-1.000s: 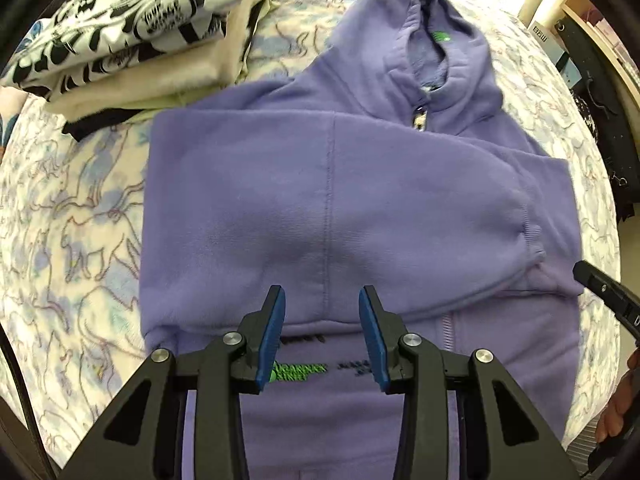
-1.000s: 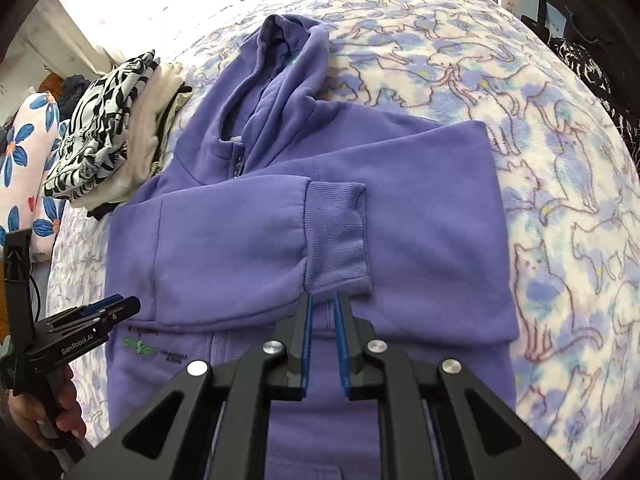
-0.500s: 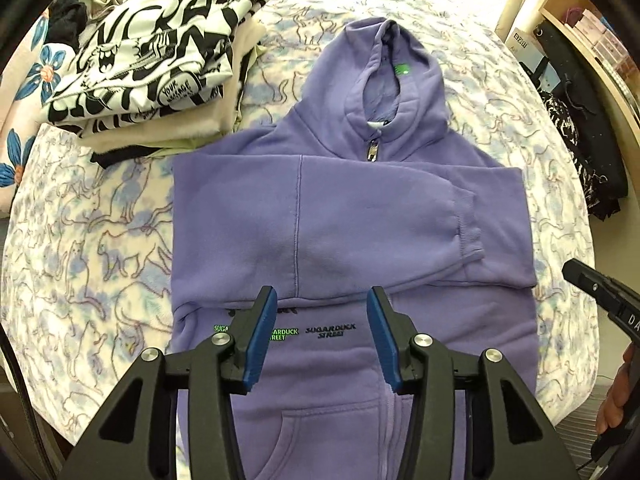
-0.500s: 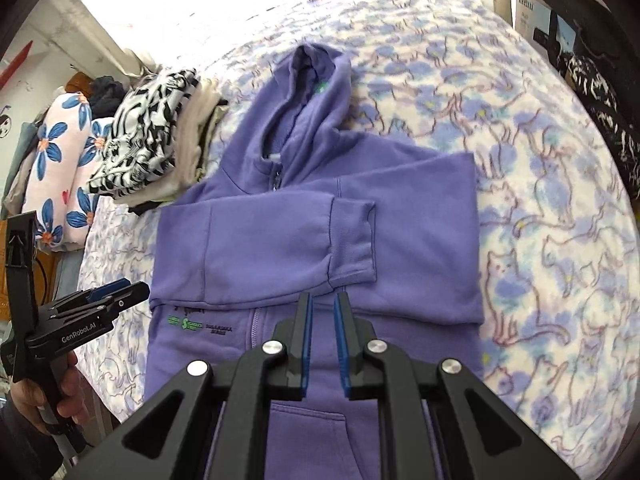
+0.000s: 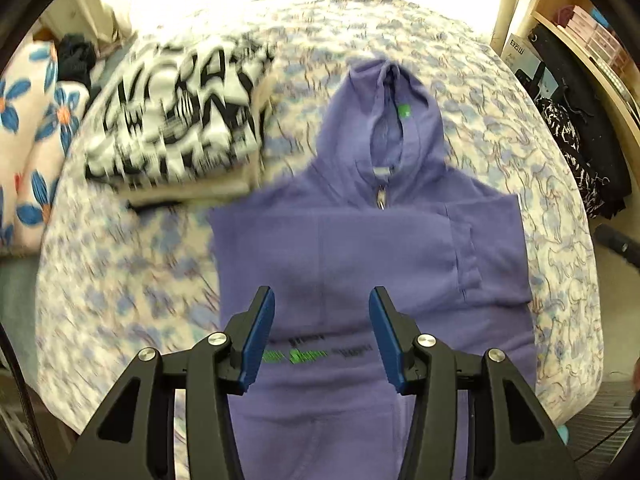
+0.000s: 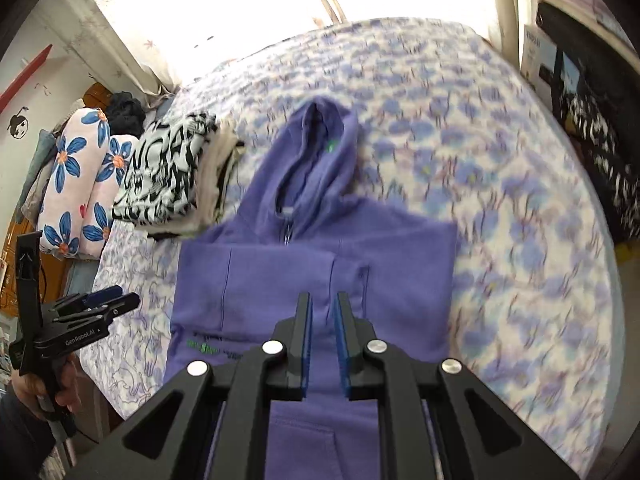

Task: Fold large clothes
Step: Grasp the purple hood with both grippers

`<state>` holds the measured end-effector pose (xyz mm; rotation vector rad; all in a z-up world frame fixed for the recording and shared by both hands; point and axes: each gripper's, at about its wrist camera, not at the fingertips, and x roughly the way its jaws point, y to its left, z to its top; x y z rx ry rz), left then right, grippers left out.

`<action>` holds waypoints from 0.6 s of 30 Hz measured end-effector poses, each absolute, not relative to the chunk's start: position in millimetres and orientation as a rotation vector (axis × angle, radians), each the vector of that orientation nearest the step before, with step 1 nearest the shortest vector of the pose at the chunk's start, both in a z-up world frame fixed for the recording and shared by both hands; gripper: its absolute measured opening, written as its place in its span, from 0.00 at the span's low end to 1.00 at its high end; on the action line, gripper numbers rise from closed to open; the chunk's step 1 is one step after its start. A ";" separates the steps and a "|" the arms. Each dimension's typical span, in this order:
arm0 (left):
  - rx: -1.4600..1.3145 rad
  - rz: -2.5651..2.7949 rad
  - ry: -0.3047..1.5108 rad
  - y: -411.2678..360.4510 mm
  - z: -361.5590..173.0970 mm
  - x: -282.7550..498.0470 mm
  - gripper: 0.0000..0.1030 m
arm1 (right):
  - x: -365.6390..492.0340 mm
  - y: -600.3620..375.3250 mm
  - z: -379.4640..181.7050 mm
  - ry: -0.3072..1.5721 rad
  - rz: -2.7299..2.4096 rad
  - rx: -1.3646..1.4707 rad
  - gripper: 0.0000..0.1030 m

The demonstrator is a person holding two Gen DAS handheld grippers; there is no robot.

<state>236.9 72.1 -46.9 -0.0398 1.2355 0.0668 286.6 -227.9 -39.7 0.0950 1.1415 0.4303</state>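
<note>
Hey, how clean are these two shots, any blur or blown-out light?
Left wrist view: folded stack and bedspread smeared by motion blur, window glare on top. Right wrist view: bedspread blurred on the right, window washed out; purple hoodie fairly readable.

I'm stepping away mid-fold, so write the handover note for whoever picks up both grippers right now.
Left gripper: open, empty, held above the hoodie's chest.
Right gripper: fingers nearly together with a narrow gap, nothing between them, also above the hoodie.
Hoodie: flat and face up on the bed, hood pointing away, zipper closed.
Done: both sleeves folded across the chest, one cuff lying on top.
Left: fold the body, hem toward the hood, then probably move it to the stack of folded clothes beside its shoulder.
</note>
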 end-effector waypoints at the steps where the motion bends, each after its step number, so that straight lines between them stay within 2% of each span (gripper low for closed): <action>1: -0.024 0.070 1.221 75.3 -39.0 245.9 0.50 | 297.9 -230.3 -32.7 1.138 0.430 0.098 0.12; 4: -0.002 0.081 1.185 84.1 -20.5 273.5 0.54 | 328.0 -237.1 -19.8 1.127 0.416 0.116 0.12; 10: 0.018 0.058 1.154 93.2 -6.6 346.8 0.56 | 387.6 -242.9 -4.9 1.089 0.360 0.145 0.13; 18: 0.093 -0.012 1.189 74.8 -57.2 446.1 0.58 | 450.6 -224.5 -36.9 1.107 0.316 0.140 0.14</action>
